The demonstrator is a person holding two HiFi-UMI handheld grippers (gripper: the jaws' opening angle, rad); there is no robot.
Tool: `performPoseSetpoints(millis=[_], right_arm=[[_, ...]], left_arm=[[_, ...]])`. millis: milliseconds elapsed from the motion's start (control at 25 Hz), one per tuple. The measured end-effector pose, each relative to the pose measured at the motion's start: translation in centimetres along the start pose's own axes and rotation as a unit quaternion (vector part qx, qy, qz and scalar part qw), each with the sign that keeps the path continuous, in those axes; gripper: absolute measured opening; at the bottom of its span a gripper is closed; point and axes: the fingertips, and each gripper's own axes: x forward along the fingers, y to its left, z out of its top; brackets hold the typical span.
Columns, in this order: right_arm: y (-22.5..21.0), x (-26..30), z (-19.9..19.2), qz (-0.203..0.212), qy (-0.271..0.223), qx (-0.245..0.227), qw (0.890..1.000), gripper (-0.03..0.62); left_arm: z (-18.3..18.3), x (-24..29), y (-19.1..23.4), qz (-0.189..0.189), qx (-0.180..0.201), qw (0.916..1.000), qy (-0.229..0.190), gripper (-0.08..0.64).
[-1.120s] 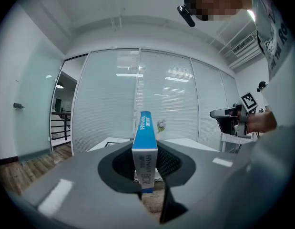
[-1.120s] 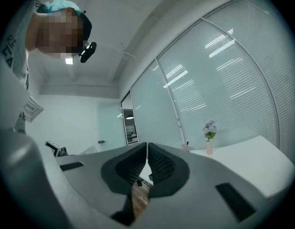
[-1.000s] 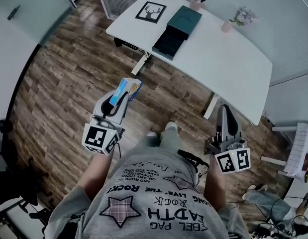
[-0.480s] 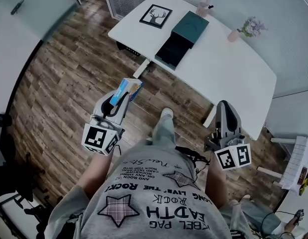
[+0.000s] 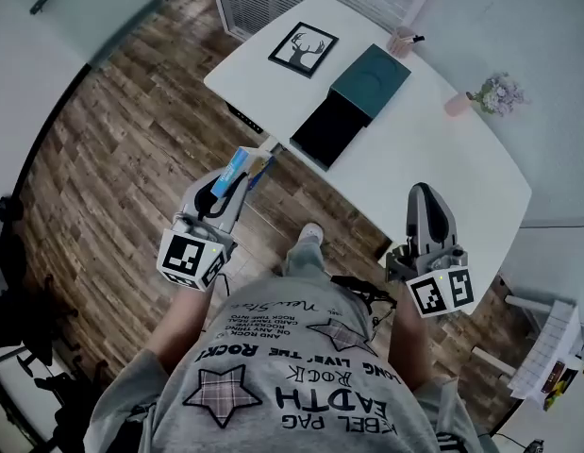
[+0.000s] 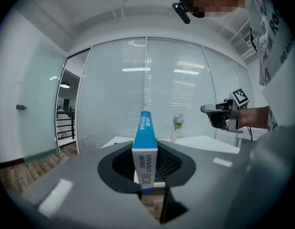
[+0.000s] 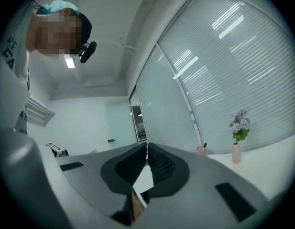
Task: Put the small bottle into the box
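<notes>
left gripper (image 5: 230,185) clamps blue carton (image 5: 246,164) | right gripper (image 5: 428,196) jaws together, empty | table (image 5: 442,159) looms nearer — approach to dark box (image 5: 356,102) underway

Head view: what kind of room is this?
Probably an office or meeting room: a white table on a wood floor, glass walls with blinds, and a framed deer picture.

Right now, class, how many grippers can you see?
2. The left gripper, over the wood floor, grips a blue carton; the right gripper, shut and empty, is near the white table.
</notes>
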Motion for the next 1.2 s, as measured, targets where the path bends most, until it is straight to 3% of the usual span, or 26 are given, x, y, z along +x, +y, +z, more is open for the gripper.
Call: performPoseSetpoints(millis=[360,640,1000,1200], right_arm=[[-6.3,6.2,1.4,0.035,-0.005,0.006,0.999,0.017],[-9.3,7.8,1.6,0.039,-0.004,0.013,0.999,0.017],[-11.6,9.5,0.8,0.003,0.004,0.019,1.000,0.017],[-12.5,10.3,0.8,-0.051,0.000,0.021,0.998,0.017]], left_arm=[[1.6,7.9,1.3,0.023,0.006,0.9997,0.001,0.086],[1.8,11.8,0.2,0.001,0.015,0.9998,0.009,0.086],[1.4,17.7,0.9,-0.067,0.018,0.9974,0.020,0.086],[1.2,21.4,1.6,-0.137,0.022,0.9900,0.026,0.086]])
